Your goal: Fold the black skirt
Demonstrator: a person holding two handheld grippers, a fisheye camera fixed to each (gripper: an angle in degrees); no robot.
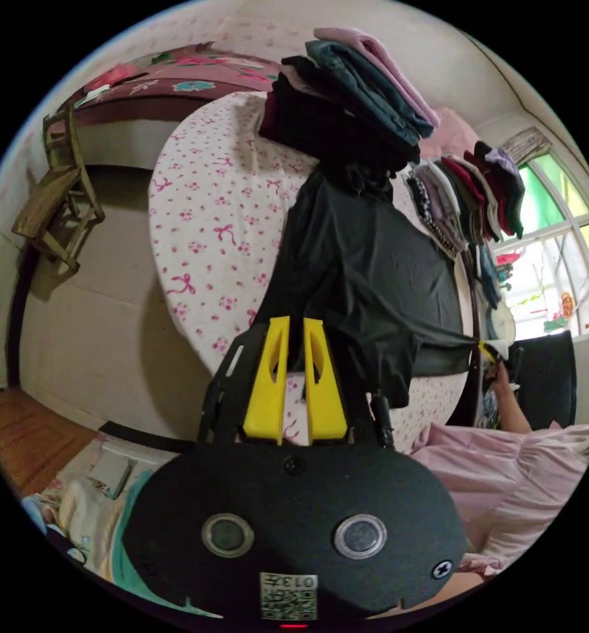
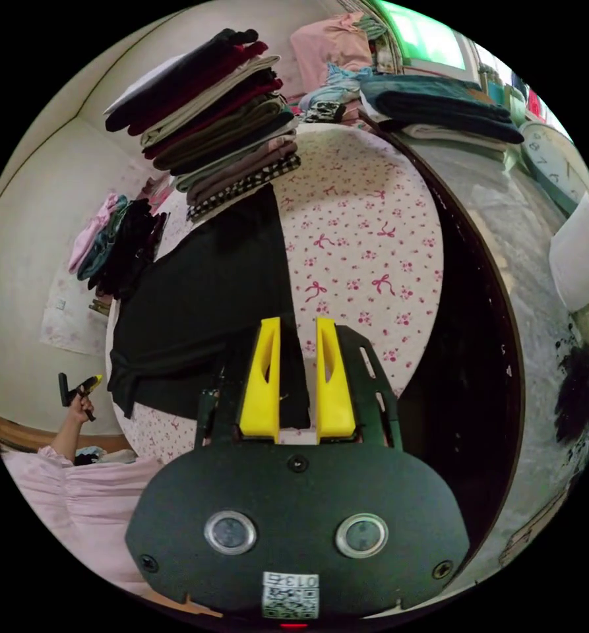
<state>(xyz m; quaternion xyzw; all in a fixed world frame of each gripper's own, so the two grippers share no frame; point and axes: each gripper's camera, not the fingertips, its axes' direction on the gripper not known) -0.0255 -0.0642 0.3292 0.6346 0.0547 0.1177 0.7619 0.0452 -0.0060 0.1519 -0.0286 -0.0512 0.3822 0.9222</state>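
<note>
Two yellow-jawed tools. Left gripper view: left tool [image 1: 295, 369] narrow gap, skirt edge between jaws, grip unclear; black skirt [image 1: 367, 277] spread on bow-print sheet [image 1: 215, 224], far corner pinched by right tool [image 1: 489, 349]. Right gripper view: right tool [image 2: 297, 376] narrow, skirt [image 2: 208, 297] corner between jaws; clothes stack [image 2: 221, 112] beyond.

Bed [image 2: 373, 217] with white sheet printed in pink bows carries the black skirt [image 2: 208, 297] spread flat, a tall stack of folded clothes [image 2: 221, 112] at its far edge and a second, smaller stack of dark and pink garments [image 2: 116, 247] beside it.
</note>
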